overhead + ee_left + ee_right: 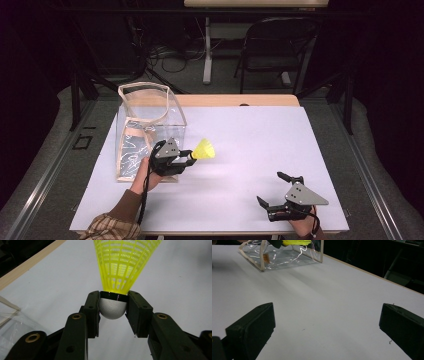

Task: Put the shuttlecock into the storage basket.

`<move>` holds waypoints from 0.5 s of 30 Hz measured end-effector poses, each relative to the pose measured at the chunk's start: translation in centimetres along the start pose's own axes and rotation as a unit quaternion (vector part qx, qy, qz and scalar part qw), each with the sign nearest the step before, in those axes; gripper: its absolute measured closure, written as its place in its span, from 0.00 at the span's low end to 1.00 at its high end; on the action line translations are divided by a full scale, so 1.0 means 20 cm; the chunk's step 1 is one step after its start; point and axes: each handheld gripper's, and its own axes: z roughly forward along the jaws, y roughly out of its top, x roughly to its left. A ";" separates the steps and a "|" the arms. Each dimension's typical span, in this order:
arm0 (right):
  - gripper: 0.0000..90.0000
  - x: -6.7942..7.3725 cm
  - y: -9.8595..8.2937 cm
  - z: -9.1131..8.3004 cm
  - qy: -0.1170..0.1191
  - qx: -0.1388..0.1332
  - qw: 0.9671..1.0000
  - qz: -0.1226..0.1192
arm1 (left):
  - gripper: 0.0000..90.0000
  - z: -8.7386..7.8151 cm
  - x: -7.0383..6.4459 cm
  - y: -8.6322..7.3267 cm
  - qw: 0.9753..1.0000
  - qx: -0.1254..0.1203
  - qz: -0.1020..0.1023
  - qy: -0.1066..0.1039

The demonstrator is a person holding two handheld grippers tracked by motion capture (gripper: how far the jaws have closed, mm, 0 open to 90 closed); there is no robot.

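The yellow plastic shuttlecock with a white rounded cork (pixel 113 307) sits clamped by that cork in your left gripper (pixel 189 156), above the white table (pixel 250 145) just beside the clear plastic bag (pixel 145 125). It looks feather-light with a flimsy mesh skirt, so keep your hold on the firm cork. Your right gripper (pixel 274 189) rests near the table's front edge, jaws spread wide and empty.

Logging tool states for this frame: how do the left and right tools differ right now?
The left tool is shut on the yellow shuttlecock, pinching its white cork; the right tool is open and empty. The left sits beside the clear bag; the right is near the table's front edge. Both are hand-held and black-jawed.
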 end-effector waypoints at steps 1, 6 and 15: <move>0.00 0.00 0.00 0.00 0.000 0.000 1.000 0.000 | 0.71 0.00 0.00 0.00 1.000 0.001 0.000 0.002; 0.00 0.00 0.00 0.00 0.000 0.000 1.000 0.000 | 0.71 -0.01 0.01 0.01 1.000 0.000 -0.005 0.006; 0.00 0.00 0.00 0.00 0.000 0.000 1.000 0.000 | 0.71 -0.02 0.02 0.03 1.000 -0.007 -0.013 0.015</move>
